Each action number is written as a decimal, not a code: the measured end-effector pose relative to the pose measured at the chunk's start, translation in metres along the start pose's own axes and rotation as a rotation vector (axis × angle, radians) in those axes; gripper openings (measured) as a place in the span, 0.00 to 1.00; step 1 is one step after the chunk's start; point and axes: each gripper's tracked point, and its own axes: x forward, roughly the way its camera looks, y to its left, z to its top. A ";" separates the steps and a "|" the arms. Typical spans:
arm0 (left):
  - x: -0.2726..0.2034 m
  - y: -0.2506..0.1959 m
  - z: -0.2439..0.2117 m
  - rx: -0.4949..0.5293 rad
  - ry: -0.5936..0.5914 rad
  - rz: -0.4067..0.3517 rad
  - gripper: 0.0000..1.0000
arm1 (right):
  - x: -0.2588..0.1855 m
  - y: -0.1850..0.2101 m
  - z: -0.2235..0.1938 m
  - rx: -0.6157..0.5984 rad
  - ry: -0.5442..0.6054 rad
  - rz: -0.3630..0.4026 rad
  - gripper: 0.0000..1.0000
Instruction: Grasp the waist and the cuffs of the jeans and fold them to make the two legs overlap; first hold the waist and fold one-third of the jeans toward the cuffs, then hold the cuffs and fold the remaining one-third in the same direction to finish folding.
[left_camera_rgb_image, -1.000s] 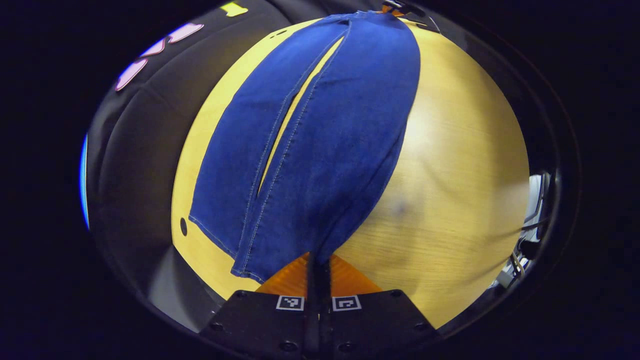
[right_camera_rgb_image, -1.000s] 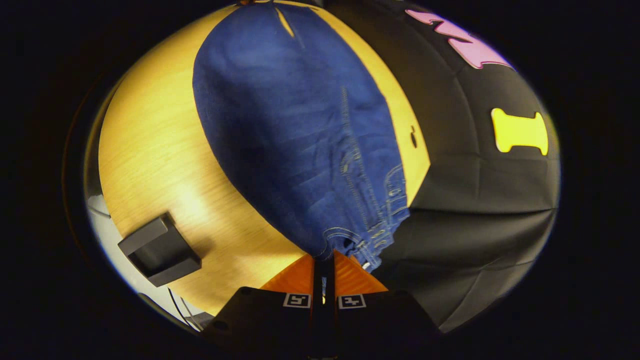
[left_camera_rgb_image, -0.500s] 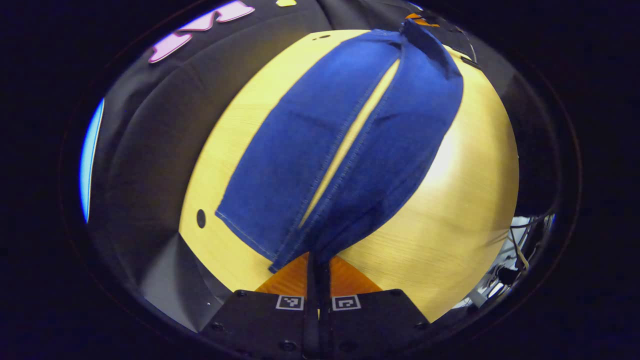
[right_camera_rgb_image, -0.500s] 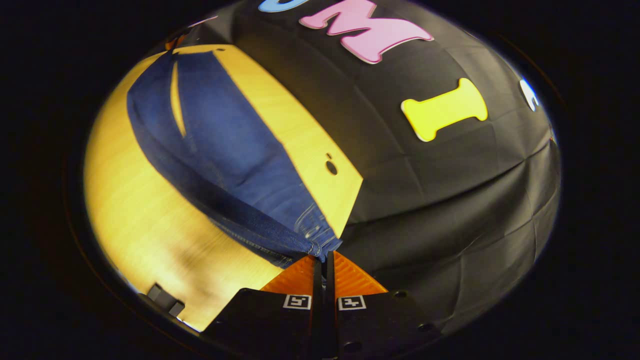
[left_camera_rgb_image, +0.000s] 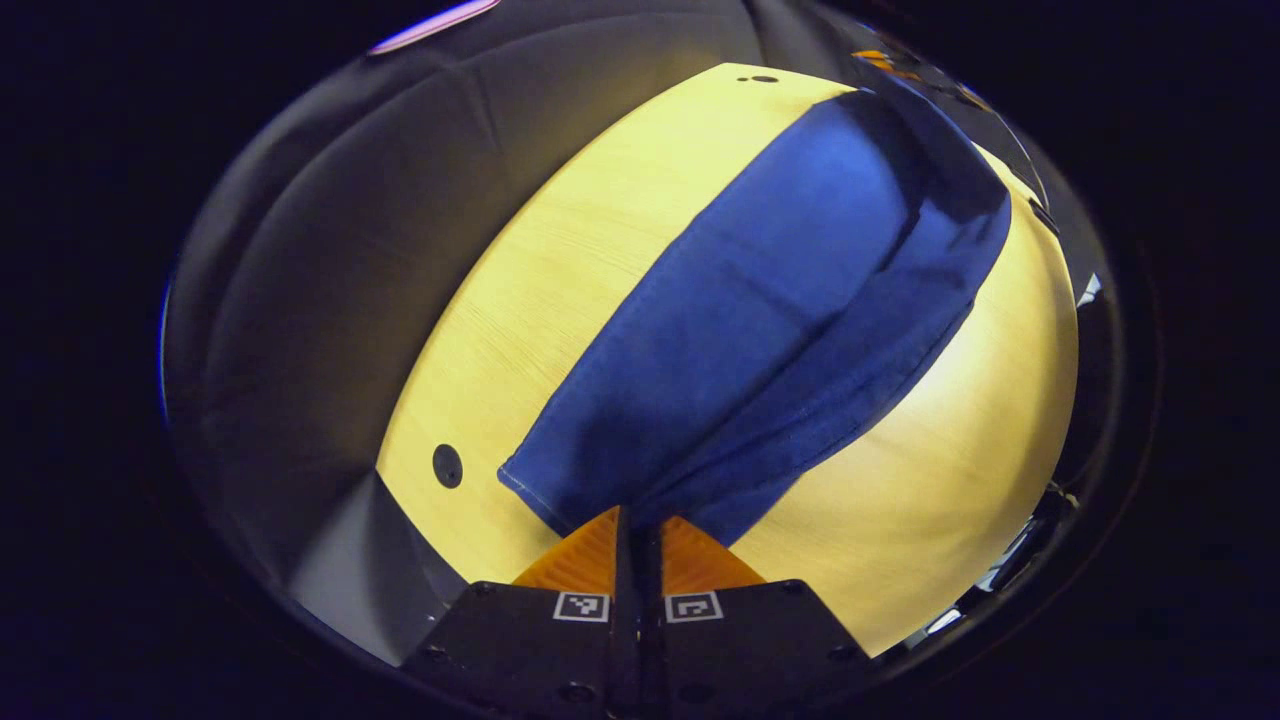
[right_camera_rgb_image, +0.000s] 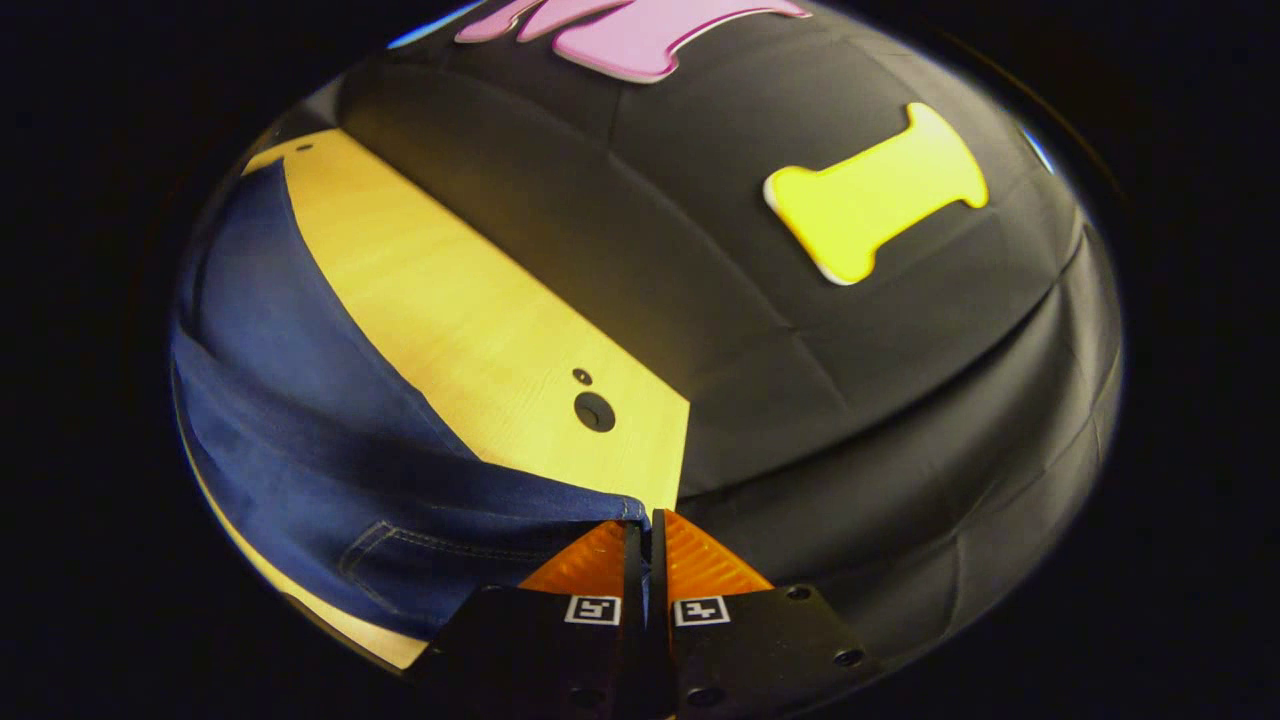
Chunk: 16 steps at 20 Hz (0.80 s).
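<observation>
Evidently the lengthwise fold is under way: the jeans (left_camera_rgb_image: 790, 310) stretch across the wooden table (left_camera_rgb_image: 560, 280), one leg swung up and over the other so the two will overlap. The left gripper (left_camera_rgb_image: 638, 525) has its fingers pressed together on the cuff end near the table's edge, holding that end taut. The right gripper (right_camera_rgb_image: 645, 530) pinches the waist (right_camera_rgb_image: 560, 505) close to the table's corner, beside a round hole (right_camera_rgb_image: 594, 411) in the tabletop. Gripping both ends likely keeps the denim straight while the upper leg is carried across.
</observation>
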 end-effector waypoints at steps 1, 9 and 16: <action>0.014 0.007 -0.003 0.001 0.041 -0.020 0.06 | 0.015 0.005 -0.012 0.027 0.051 0.023 0.05; 0.070 0.003 -0.017 -0.101 0.134 -0.217 0.06 | 0.011 0.010 -0.009 0.128 0.177 0.048 0.05; 0.041 0.054 -0.023 -0.257 -0.062 0.033 0.96 | -0.007 0.009 0.000 0.189 0.144 0.069 0.54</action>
